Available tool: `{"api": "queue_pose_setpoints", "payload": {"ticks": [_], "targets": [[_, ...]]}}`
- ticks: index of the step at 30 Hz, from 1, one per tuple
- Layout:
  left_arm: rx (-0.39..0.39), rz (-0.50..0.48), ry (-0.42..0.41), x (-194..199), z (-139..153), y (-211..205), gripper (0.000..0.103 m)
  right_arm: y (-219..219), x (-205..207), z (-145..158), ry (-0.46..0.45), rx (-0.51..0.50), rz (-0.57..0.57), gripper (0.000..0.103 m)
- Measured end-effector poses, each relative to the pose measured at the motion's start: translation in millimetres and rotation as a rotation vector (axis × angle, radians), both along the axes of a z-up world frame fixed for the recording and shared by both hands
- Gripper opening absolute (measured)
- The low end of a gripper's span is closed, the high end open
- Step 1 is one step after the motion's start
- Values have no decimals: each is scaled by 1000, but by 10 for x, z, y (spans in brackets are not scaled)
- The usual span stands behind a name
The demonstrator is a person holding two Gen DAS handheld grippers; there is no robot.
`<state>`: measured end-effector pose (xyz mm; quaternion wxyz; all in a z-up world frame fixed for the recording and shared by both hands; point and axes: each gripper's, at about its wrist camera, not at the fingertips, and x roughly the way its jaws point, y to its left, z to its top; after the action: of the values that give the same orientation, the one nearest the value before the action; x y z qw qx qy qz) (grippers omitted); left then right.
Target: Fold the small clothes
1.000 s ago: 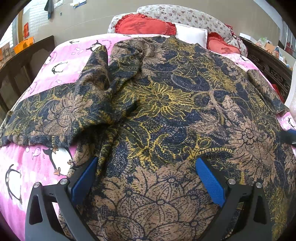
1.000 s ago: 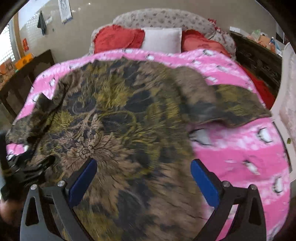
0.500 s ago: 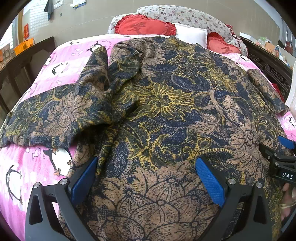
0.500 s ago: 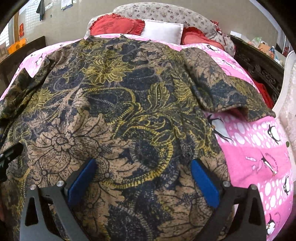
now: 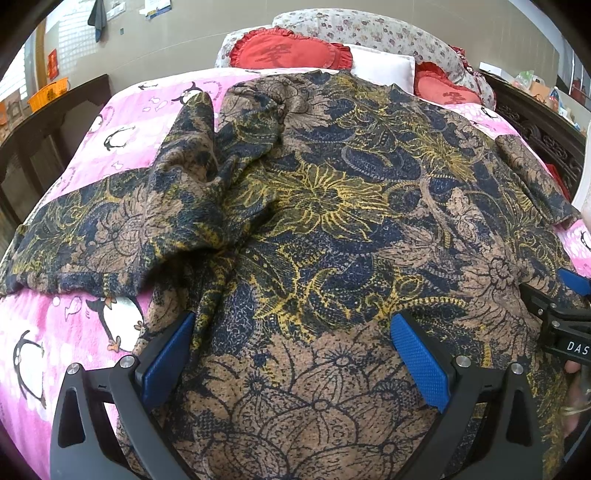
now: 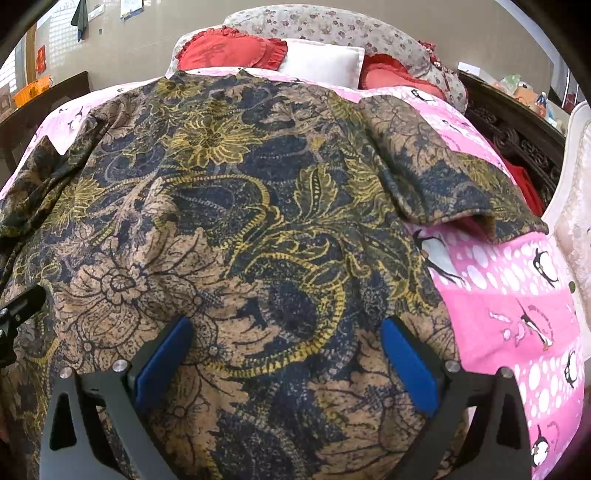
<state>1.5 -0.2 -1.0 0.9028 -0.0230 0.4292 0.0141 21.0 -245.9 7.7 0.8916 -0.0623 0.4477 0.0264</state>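
Batik shirt [image 5: 332,229] on pink blanket [image 5: 74,332] | pillows [image 6: 321,62] behind | both fingers spread, seemingly empty

A bed covered in a pink penguin-print blanket [image 5: 122,122] fills the room, with red ruffled cushions [image 5: 288,53], a white pillow [image 6: 325,61] and a floral bolster [image 5: 369,31] at its head. Dark carved wooden furniture [image 6: 517,122] stands along the right side, a dark wooden table [image 5: 44,122] on the left. Papers [image 5: 157,7] hang on the beige wall [image 5: 192,40].

Both grippers' fingers [image 5: 168,354] [image 6: 162,363] wide apart
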Motion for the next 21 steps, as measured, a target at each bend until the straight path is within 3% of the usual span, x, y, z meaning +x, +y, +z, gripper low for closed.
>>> {"api": "queue_pose_setpoints", "payload": {"ticks": [21], "targets": [[-13,4,22,55,-7,9,89,47,-20,-15,-18,-27,-7,103]]}}
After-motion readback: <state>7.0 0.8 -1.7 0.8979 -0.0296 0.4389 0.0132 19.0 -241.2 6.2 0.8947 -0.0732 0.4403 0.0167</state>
